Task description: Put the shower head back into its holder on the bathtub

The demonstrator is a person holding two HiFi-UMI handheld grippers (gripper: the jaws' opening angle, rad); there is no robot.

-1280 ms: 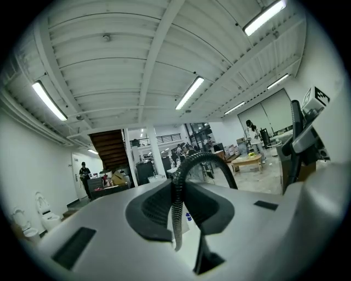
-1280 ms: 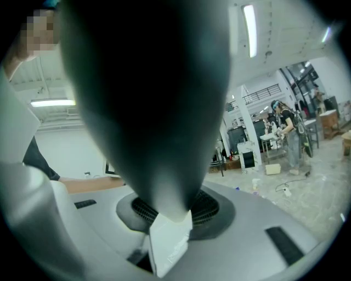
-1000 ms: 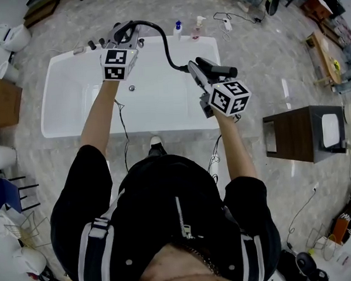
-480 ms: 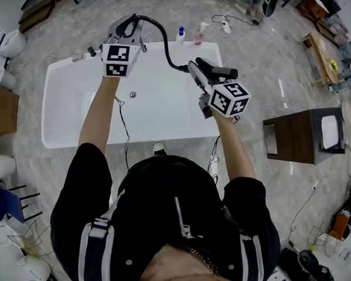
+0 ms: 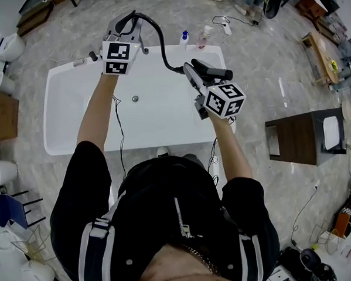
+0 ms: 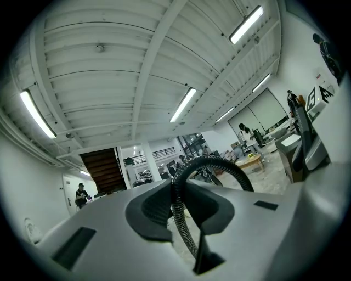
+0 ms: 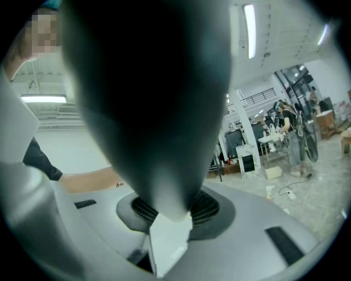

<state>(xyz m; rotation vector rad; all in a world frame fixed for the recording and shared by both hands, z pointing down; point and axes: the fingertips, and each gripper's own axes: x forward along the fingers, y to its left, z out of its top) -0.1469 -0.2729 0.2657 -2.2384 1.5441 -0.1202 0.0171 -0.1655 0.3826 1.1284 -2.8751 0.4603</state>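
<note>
- While the shower head is held off the tub, the left gripper (image 6: 176, 193) has its jaws drawn in tight on the black ribbed hose (image 6: 216, 164). The hose passes between the pads and arcs away to the right.
- The right gripper (image 7: 164, 211) has its jaws clamped on the shower head (image 7: 148, 104). The pads press on its narrow end, and its dark body fills most of the right gripper view.
- In the head view, the left gripper (image 5: 126, 25) is over the far rim of the bathtub (image 5: 62, 113), near its left corner.
- The right gripper (image 5: 191, 70) holds the shower head (image 5: 212, 73) roughly level above the right part of the tub, apart from it.
- The hose (image 5: 158, 38) loops between the two grippers, above the far rim.
- Small fittings (image 5: 91, 55) stand on the far rim just beside the left gripper. Whether one of them is the holder cannot be told.
- Two bottles (image 5: 184, 35) stand at the far edge, between the grippers.
- Step in hand, as judged: carrying. The head is in the air and not yet seated.
- The next move calls for:
  - finding the holder;
  - bringing the head over it and lining its handle up with the cradle;
  - lowering it in, with the left gripper feeding hose slack so nothing tugs;
  - opening the jaws only once the head sits firm.
</note>
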